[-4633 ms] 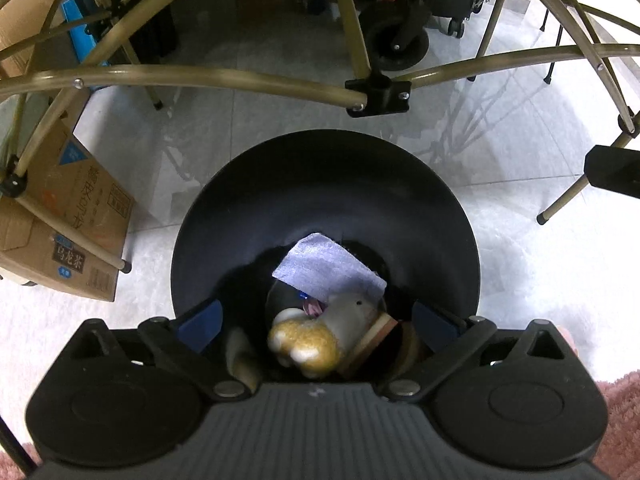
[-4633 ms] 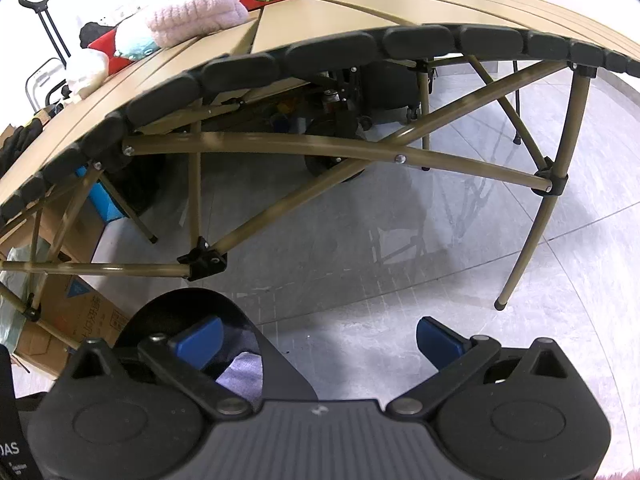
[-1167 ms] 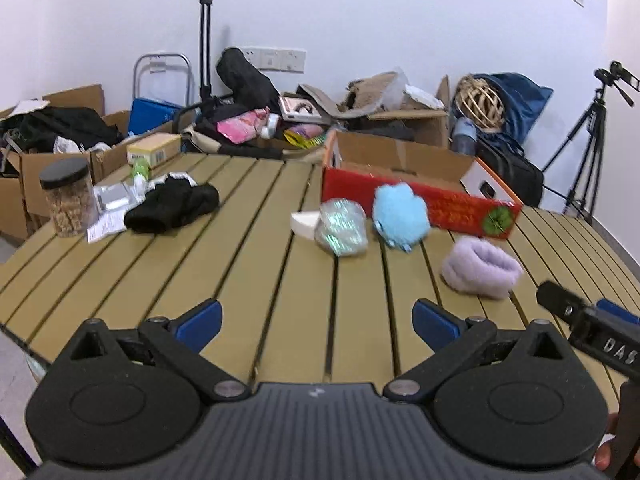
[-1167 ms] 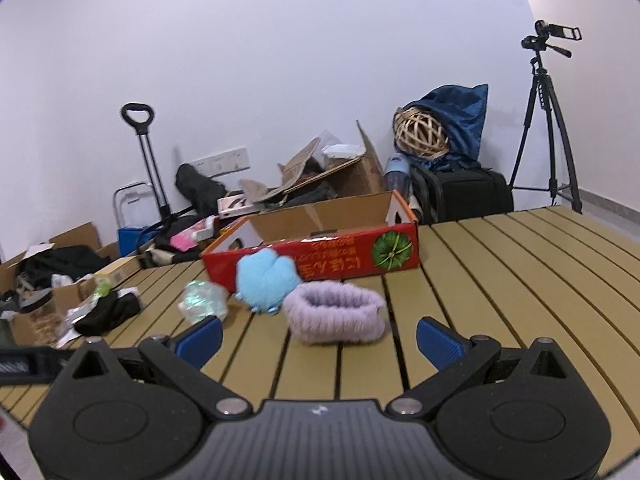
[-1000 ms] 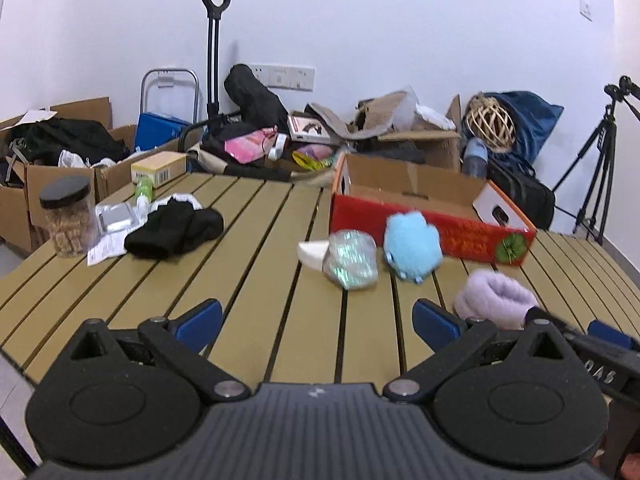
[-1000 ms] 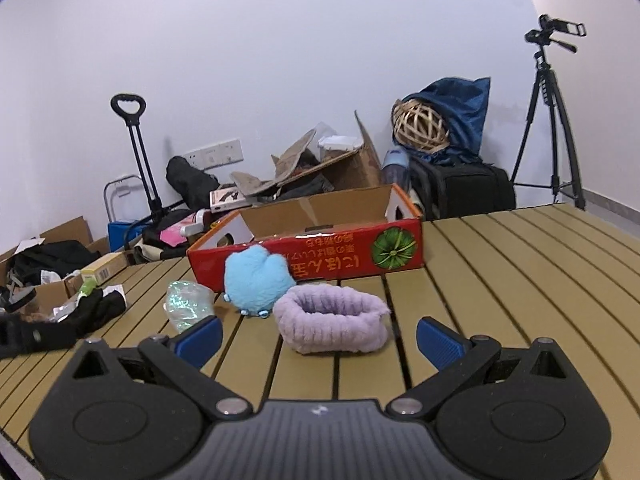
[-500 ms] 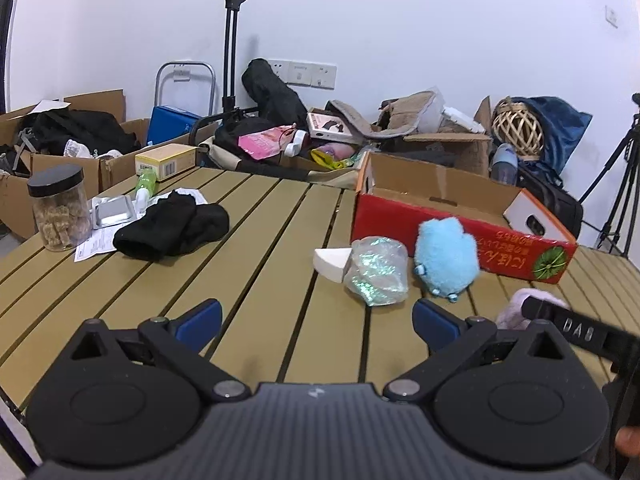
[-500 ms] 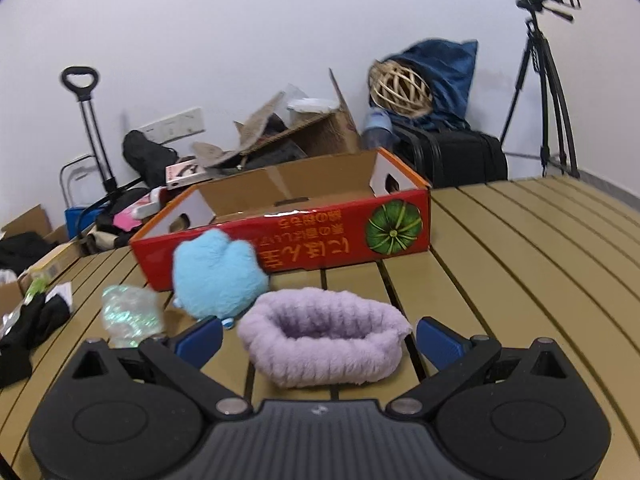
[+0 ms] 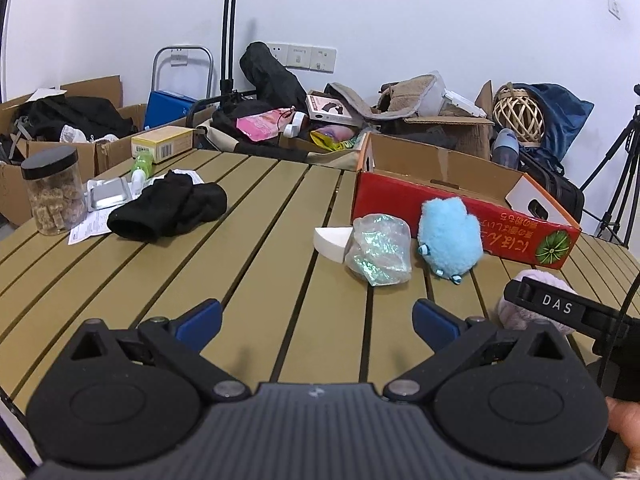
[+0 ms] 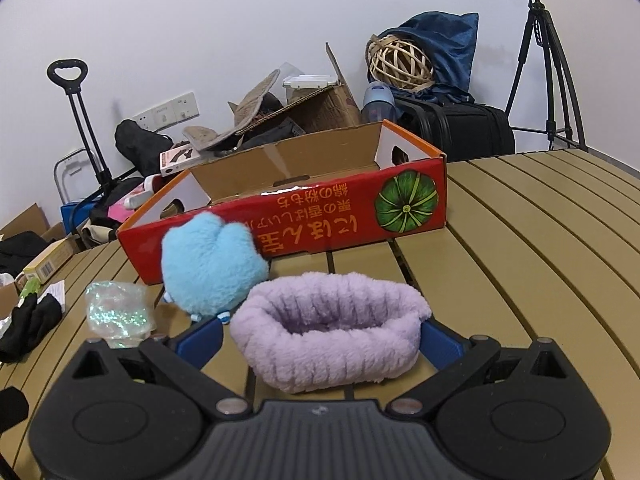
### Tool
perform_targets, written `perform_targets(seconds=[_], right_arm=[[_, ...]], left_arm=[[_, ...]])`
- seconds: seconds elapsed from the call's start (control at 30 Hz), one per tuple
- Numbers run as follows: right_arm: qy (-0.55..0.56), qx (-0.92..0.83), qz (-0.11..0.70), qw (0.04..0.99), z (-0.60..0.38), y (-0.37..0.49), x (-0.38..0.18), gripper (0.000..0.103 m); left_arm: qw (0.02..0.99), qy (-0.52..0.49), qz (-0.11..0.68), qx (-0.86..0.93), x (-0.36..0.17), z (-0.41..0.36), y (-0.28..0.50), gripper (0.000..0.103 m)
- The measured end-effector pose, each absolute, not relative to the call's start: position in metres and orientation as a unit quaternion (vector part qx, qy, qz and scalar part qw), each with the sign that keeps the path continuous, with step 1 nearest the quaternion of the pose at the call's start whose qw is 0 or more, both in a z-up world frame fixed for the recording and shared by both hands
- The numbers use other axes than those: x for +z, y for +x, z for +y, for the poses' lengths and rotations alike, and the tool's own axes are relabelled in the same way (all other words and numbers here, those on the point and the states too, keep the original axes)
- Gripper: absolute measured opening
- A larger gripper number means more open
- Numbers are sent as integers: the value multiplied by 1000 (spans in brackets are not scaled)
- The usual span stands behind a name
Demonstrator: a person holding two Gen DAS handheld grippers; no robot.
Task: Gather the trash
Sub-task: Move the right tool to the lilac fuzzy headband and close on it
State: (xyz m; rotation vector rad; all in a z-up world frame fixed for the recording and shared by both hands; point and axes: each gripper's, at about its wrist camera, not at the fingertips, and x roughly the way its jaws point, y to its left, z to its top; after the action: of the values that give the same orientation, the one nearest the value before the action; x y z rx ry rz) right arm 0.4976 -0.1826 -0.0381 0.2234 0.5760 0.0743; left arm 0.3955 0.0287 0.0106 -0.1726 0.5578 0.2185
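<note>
1. Right wrist view: right gripper [image 10: 320,338] fingers [image 10: 200,340] spread wide around a purple fuzzy band [image 10: 326,336] lying on the slatted bench [image 10: 540,248]
2. Left gripper [image 9: 316,320] fingers [image 9: 198,318] open, empty
3. Crumpled iridescent wrapper [image 9: 378,254] lies between white wedge [image 9: 332,240] and blue plush [image 9: 450,240], before a red box [image 9: 460,208]

black cloth [image 10: 28,326] cut by left edge, white wedge [image 9: 332,242] partly behind crinkled wrapper [image 9: 379,255]
</note>
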Motion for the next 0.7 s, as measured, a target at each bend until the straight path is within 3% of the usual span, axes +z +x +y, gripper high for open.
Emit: perform_targets(seconds=[0.13,0.3,0.37,0.47,0.7], right_arm=[[93,31,282,954,-179,496,-38,89],[88,44,276,956,-178,493,-37,64],[92,49,273,956,-179,491,-35,44],[108,63,265,956,-183,487,-34,23],[132,65,241,959,-195,474,-29,20]], left_arm=[[952,-88,275,105,12,29,394,103],[954,-83,268,106,15,29,392,103],[954,-86,268,107,15,31,392,103],[953,-90,269,109,15,33,392,103],[955,-86,263,106,18,33,391,103]])
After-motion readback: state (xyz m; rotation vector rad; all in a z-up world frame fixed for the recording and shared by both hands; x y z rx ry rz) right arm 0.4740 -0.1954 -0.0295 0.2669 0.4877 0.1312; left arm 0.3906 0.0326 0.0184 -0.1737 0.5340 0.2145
